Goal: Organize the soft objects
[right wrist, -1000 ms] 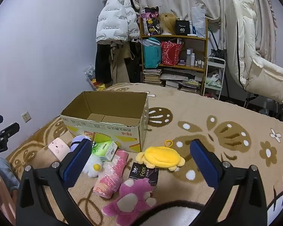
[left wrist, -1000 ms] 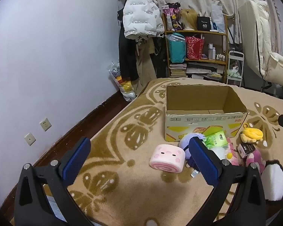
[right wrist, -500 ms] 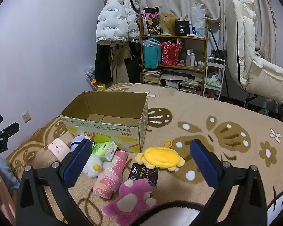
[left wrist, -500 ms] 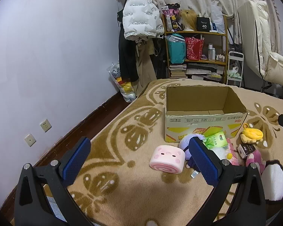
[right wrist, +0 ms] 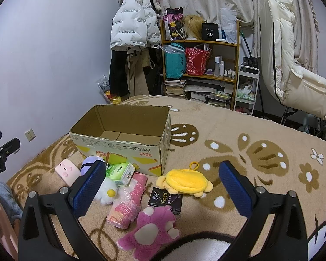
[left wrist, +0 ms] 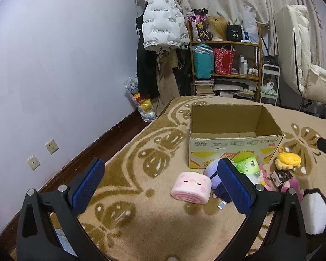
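Note:
An open, empty cardboard box (left wrist: 232,145) (right wrist: 123,150) stands on the patterned carpet. In front of it lie a pink roll plush (left wrist: 191,184) (right wrist: 67,170), a purple plush (left wrist: 212,169) (right wrist: 88,164), a green tissue pack (right wrist: 120,173) (left wrist: 246,166), a white daisy plush (right wrist: 106,191), a pink plastic pack (right wrist: 128,202), a yellow plush pouch (right wrist: 185,181) (left wrist: 288,159), a black Face box (right wrist: 166,201) and a magenta plush (right wrist: 150,232). My left gripper (left wrist: 160,184) is open and empty, hovering near the pink roll. My right gripper (right wrist: 160,187) is open and empty above the pile.
A wooden shelf (right wrist: 201,69) with bags, books and bottles stands at the back, next to hanging coats (right wrist: 132,34). A white padded chair (right wrist: 293,71) is at the right. The wall with sockets (left wrist: 42,154) runs along the carpet's left edge.

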Available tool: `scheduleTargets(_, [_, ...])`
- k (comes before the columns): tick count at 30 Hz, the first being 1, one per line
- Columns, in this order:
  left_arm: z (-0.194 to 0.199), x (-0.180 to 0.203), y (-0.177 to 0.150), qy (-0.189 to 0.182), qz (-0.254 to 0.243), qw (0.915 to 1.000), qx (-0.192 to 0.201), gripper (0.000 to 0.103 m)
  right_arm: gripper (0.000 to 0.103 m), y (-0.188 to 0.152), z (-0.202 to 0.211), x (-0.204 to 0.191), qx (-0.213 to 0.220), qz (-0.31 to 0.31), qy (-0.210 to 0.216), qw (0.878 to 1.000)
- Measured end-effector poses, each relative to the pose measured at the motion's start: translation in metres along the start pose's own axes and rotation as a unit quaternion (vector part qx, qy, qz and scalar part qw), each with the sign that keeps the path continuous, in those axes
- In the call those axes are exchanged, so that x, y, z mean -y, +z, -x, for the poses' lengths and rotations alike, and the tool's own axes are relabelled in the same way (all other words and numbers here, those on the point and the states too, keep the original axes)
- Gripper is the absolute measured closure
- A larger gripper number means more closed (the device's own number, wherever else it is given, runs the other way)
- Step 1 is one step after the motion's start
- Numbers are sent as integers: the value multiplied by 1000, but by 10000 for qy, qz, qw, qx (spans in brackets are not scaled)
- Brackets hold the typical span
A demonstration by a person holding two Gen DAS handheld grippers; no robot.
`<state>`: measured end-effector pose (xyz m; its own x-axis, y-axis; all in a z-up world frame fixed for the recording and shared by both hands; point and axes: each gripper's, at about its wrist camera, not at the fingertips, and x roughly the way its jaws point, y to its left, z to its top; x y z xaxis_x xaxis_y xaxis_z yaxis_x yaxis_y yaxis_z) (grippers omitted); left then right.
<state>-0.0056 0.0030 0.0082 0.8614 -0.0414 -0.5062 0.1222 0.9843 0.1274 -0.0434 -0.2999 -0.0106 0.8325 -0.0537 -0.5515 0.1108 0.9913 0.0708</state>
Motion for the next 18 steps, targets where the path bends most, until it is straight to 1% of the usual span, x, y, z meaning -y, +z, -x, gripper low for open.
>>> scheduleTargets(18, [-1, 3, -3, 8, -68, 10000, 6, 0, 0, 0, 0, -1, 9, 16, -8, 10000])
